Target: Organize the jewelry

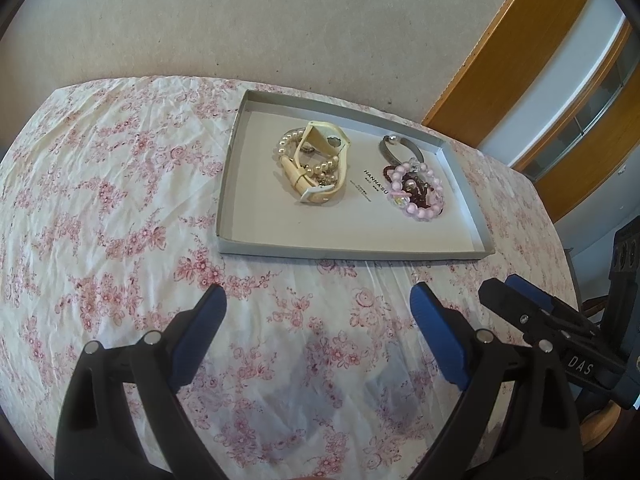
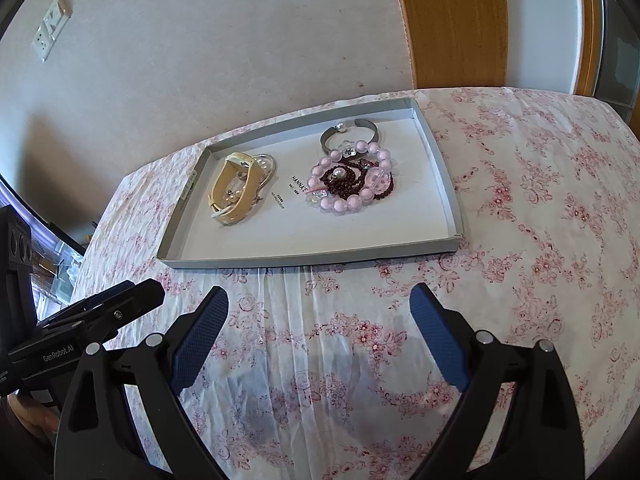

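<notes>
Your left gripper has its jaws spread wide, with nothing between the blue pads. It hovers over the floral tablecloth, pointing toward the near edge of the grey tray. Your right gripper is likewise spread and empty, held at about the same level, just beside the left one; each appears at the edge of the other's view.

The shallow cardboard tray lies ahead of both grippers, apart from the fingertips. In its left half, a cream watch strap lies tangled with a pearl bracelet. In its right half, a pink bead bracelet lies over a dark red bead strand, with a silver cuff bangle just behind them, touching the pink beads. Printed lettering shows on the tray floor between the two clusters.

Beyond the table stand a plain wall and a wooden door frame.
</notes>
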`<state>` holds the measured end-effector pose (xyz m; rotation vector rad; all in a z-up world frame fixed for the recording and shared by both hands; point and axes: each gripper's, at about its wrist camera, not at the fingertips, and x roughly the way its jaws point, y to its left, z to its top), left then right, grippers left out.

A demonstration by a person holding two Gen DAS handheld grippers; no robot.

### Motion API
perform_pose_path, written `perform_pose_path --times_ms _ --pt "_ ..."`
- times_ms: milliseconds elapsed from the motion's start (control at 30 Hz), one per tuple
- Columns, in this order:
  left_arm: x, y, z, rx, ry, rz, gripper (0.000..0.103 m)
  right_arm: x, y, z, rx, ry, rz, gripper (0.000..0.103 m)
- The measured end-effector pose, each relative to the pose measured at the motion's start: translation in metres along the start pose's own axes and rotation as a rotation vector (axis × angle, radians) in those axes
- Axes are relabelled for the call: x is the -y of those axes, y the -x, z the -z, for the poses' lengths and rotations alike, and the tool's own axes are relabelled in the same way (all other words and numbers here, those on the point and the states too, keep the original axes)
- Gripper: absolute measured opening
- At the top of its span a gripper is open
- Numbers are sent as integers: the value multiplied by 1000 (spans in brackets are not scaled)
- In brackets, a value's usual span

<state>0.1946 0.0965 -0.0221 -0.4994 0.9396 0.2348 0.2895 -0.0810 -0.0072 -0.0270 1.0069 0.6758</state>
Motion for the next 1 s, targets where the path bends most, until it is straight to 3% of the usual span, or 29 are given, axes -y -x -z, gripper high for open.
perform_pose_path --times_ms 1000 --pt "-3 -6 -2 -10 -3 0 93 -1 -1 0 1 0 1 94"
